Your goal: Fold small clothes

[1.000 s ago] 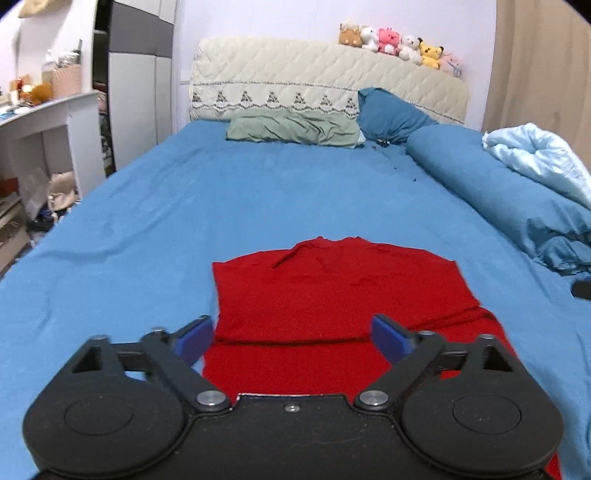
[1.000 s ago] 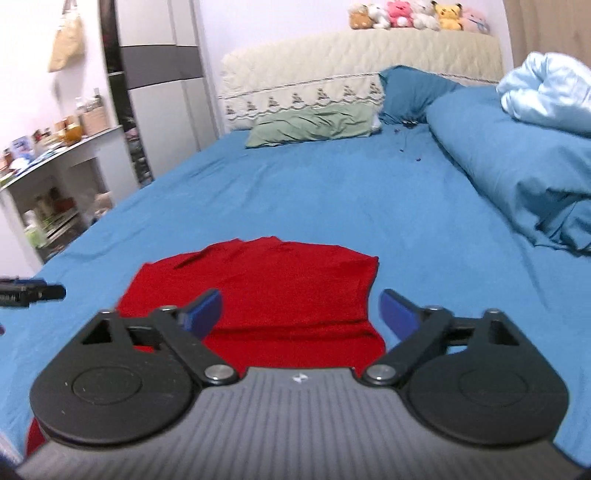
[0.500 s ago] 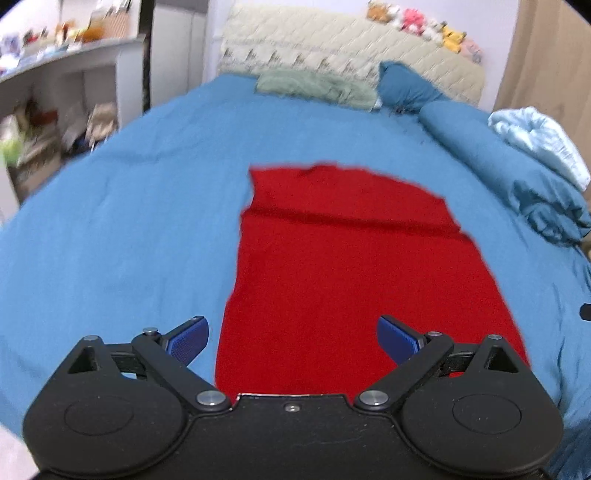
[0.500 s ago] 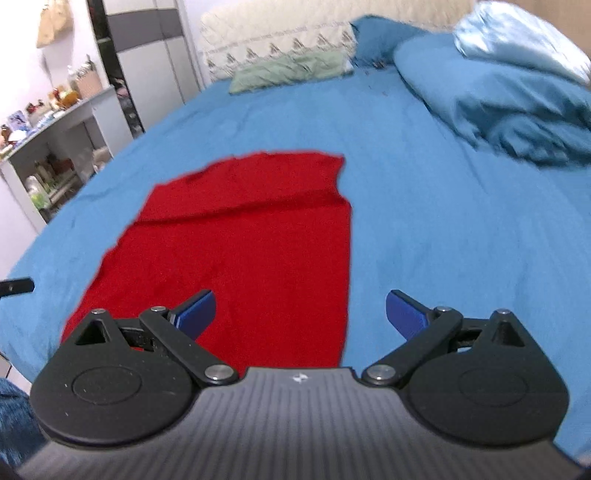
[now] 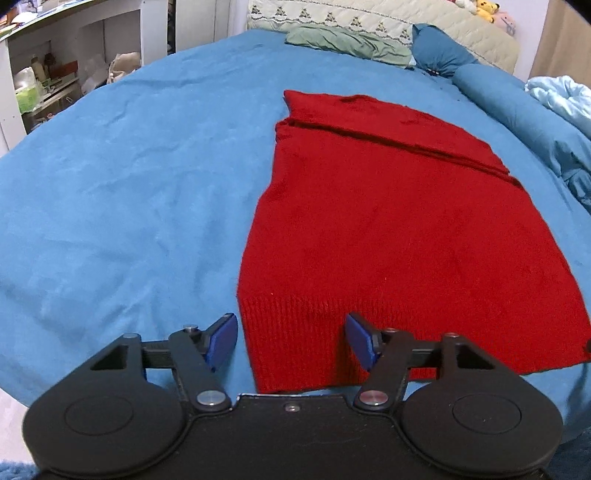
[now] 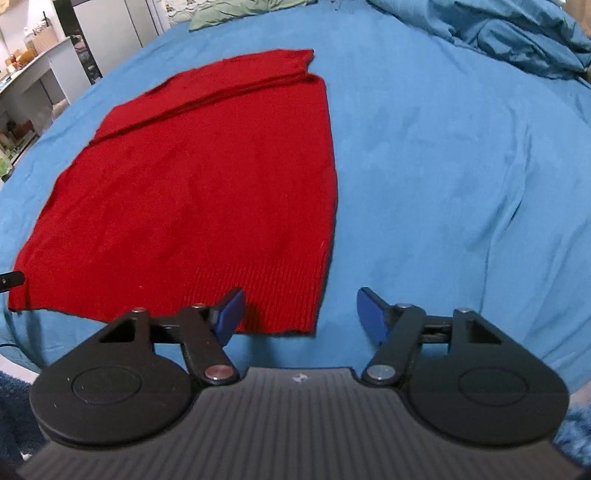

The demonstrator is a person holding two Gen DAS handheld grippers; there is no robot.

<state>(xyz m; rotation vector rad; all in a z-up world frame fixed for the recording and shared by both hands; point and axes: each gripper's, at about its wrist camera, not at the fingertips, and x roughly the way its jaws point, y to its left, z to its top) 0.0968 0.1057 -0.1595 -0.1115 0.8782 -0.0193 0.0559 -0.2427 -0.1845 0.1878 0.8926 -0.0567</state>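
Observation:
A red knit garment [image 5: 391,221] lies flat on the blue bed sheet [image 5: 129,177], with a folded band across its far end and a ribbed hem nearest me. My left gripper [image 5: 291,341] is open and empty, straddling the hem's near left corner. In the right wrist view the garment [image 6: 199,184] shows again, and my right gripper [image 6: 301,315] is open and empty at the hem's near right corner, its left finger [image 6: 231,314] over the ribbing. The left gripper's tip [image 6: 11,280] peeks in at the left edge.
Blue sheet [image 6: 461,184] lies right of the garment. A rolled blue duvet [image 5: 524,110] and pale blue blanket [image 5: 565,96] lie along the right. Pillows [image 5: 347,40] and a quilted headboard [image 5: 388,22] stand at the far end. White shelving [image 5: 48,74] stands left of the bed.
Both grippers pulled back toward me and tilted down, from the garment's far part to its near hem corners. The garment now shows full length. Both stayed open.

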